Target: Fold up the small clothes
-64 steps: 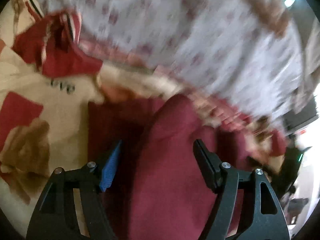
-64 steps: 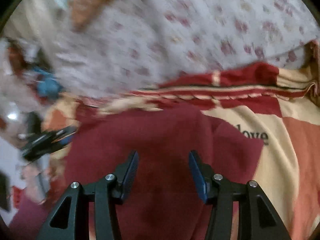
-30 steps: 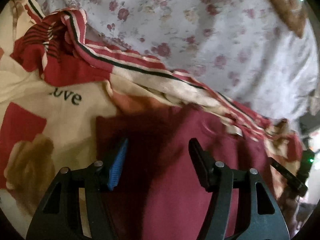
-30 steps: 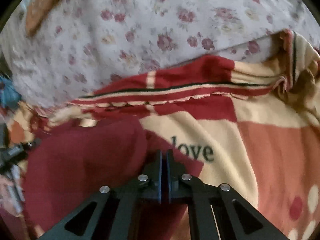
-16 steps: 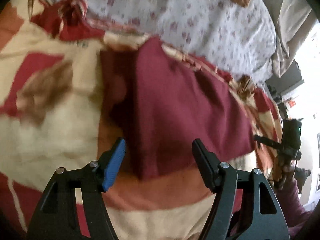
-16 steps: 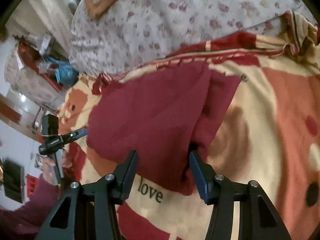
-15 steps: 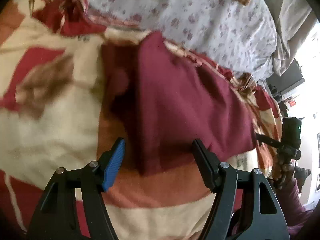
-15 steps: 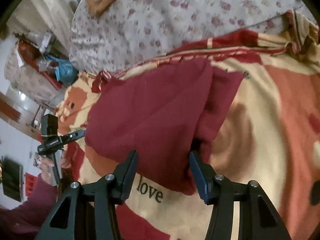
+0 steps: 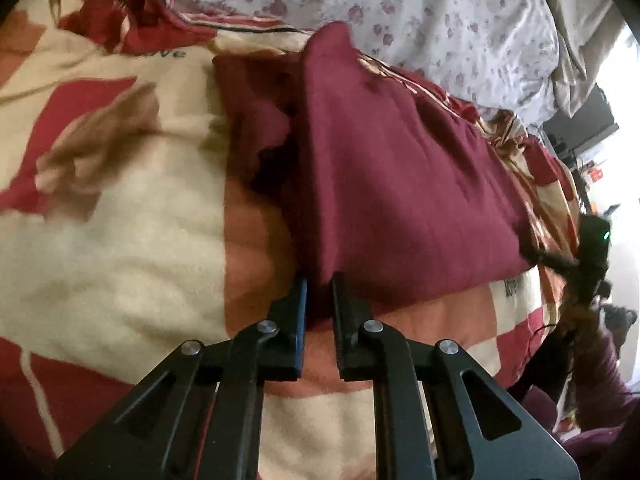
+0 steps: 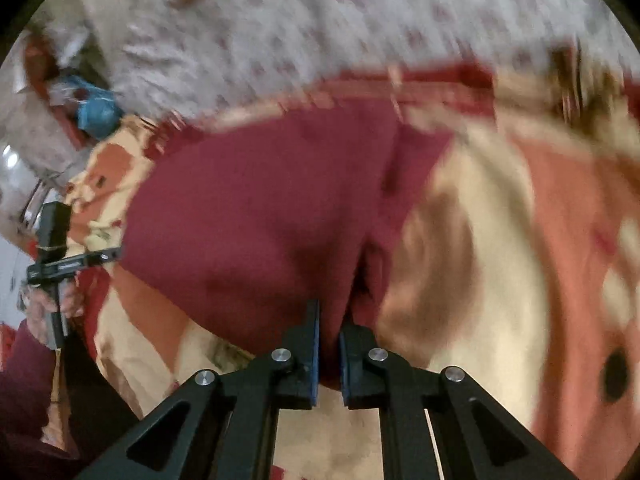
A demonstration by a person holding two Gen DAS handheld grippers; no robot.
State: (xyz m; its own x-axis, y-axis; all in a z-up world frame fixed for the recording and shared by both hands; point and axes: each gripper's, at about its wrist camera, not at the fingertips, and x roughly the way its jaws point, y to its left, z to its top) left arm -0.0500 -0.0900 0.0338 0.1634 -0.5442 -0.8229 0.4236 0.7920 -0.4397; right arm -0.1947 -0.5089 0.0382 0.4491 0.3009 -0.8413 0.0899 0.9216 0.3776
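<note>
The jaws of the left gripper (image 9: 319, 292) are almost closed and pinch the near edge of the maroon garment (image 9: 400, 184), which runs away from them toward 12 o'clock and spreads toward 2 o'clock over the patterned blanket (image 9: 120, 240) on the bed. The jaws of the right gripper (image 10: 329, 322) pinch the same near edge at its other corner, with the cloth spreading toward 10 o'clock, so I judge its long axis lies between the two grippers. The left view shows sharply a loose lower layer at 11 o'clock, while the right view is blurred and only shows the floral sheet (image 10: 320, 32) beyond.
</note>
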